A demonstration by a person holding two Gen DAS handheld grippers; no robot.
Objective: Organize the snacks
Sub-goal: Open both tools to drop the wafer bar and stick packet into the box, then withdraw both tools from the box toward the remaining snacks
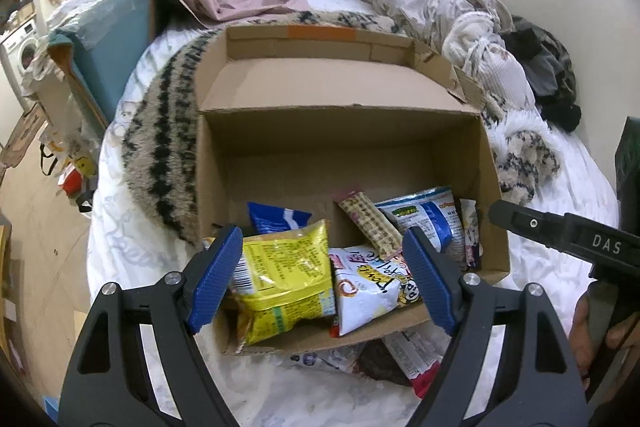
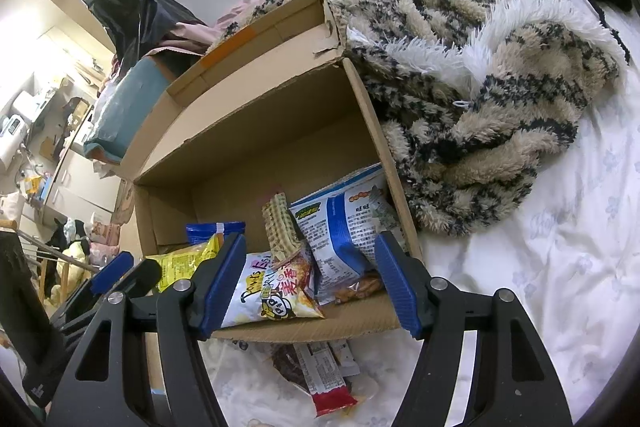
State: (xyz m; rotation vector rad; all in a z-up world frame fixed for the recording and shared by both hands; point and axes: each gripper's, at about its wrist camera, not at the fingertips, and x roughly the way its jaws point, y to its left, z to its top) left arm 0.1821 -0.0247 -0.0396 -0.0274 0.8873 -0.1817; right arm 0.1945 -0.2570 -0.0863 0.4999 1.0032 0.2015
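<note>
Left wrist view, stock of snacks taken relative to the cardboard box on the bed. Inside the box, near wall: yellow packet, white printed packet, blue packet behind the yellow one. Inside, toward the right wall: checked wafer bar leaning, blue-and-white bag. Outside, just in front of the near wall: red-ended wrappers lying loose on the sheet, not yet boxed. My left hand-held gripper hangs over the near wall, jaws spread, nothing between the pads. My right hand-held gripper likewise stands wide and empty above the same wall. Handling, by my judgement: all items light, soft, crinkly film, probably slick and crushable within; I would best pinch a loose wrapper across its flat sealed end, lightly.
</note>
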